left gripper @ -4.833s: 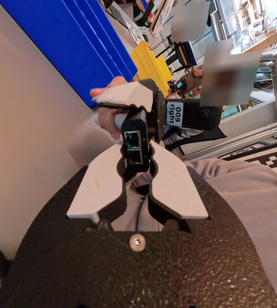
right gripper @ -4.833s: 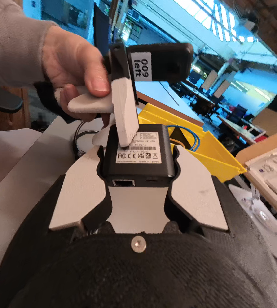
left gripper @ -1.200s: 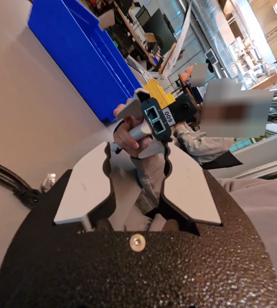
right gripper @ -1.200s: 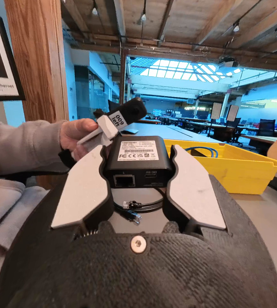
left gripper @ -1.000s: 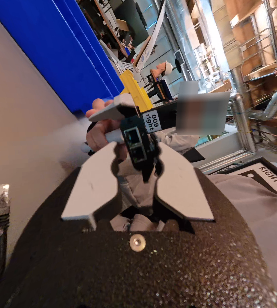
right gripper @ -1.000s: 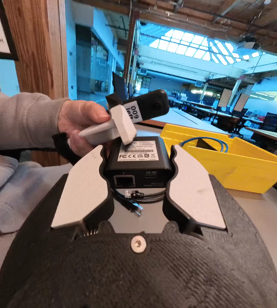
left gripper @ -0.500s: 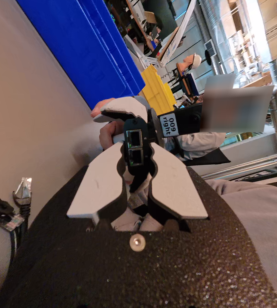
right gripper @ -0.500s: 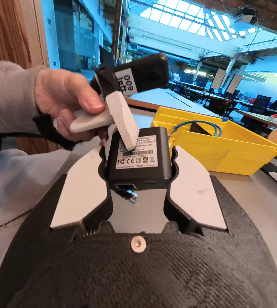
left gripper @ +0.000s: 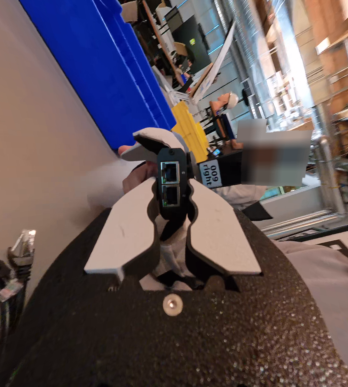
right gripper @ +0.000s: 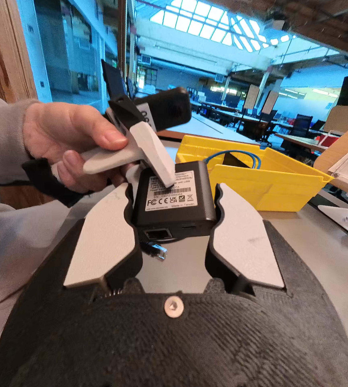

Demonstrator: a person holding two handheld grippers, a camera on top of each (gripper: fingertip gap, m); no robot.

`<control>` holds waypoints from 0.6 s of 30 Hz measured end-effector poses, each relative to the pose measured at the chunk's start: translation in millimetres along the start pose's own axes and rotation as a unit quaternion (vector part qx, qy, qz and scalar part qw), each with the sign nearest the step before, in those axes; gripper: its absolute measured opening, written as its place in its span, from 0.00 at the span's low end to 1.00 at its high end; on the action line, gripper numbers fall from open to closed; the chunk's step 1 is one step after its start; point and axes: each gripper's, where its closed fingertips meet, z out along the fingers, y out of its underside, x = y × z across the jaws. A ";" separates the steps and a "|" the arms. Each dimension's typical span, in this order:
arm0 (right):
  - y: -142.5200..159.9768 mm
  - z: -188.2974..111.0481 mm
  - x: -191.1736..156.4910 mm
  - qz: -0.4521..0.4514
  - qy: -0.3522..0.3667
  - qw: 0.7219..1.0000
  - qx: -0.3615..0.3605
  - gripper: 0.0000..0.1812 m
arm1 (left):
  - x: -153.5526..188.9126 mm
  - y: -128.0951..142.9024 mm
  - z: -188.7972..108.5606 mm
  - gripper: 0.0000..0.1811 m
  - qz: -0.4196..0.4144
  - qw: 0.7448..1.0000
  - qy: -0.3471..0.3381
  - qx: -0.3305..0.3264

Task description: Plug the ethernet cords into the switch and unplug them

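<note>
Gripping the black switch (right gripper: 174, 201) by its two sides, my right tongs (right gripper: 174, 206) hold it at the centre of the right wrist frame, its labelled face turned up and tilted, one port and a small slot facing my camera. My left tongs (left gripper: 172, 194) close on the same switch (left gripper: 171, 186) from its other end, one finger on the labelled face and one beneath it, so both tools clamp one box between them, lifted above the grey bench (right gripper: 315, 247).

In the left wrist frame the switch stands on edge at the centre, showing two ports stacked one above the other, both unfilled. My left hand (right gripper: 68, 142) enters from the left of the right wrist frame, thumb pressed on the white handle, grey sleeve behind it.

I count two loose black ethernet cords' plugs at the lower left of the left wrist frame: one clear plug (left gripper: 25, 240) pointing up, another (left gripper: 7, 290) lying lower. One plug (right gripper: 157, 251) lies on the bench just under the switch in the right wrist frame.

One yellow bin (right gripper: 263, 184) sits at right with a single blue cable (right gripper: 252, 159) inside; one blue bin (left gripper: 97, 62) fills the upper left.
</note>
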 end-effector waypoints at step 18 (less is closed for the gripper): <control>-1.4 -17.2 -0.5 0.007 -0.011 0.999 0.038 0.41 | -1.2 9.4 15.3 0.12 -0.089 0.996 0.025 0.011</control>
